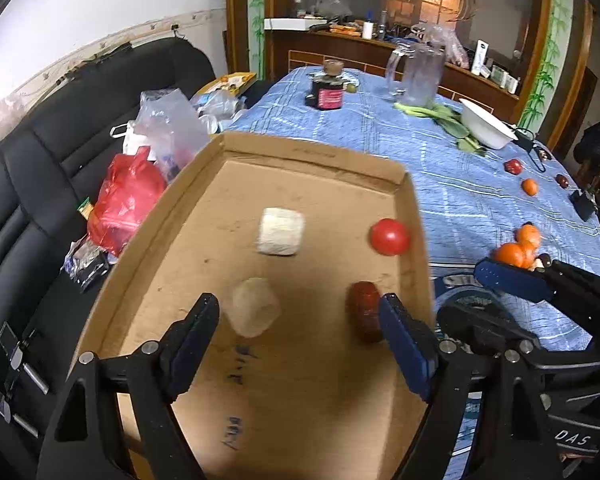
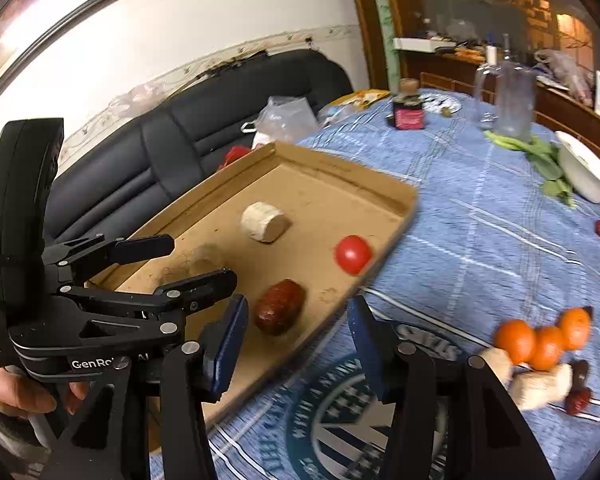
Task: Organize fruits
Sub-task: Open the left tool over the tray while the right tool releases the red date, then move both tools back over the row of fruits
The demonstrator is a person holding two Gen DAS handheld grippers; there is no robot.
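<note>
The dark red fruit [image 1: 365, 311] lies in the cardboard tray [image 1: 312, 152], long axis pointing away from me. My left gripper [image 1: 300, 320] is wide open and empty, its right finger beside the fruit. My right gripper [image 2: 298, 340] is open and empty too.

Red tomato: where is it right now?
The red tomato sits inside the cardboard tray, against its right wall near the far right corner, beyond the dark red fruit and right of the white block.

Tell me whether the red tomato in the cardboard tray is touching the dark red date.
Apart. The right wrist view shows the red tomato and the dark red date with bare floor of the cardboard tray between them.
</note>
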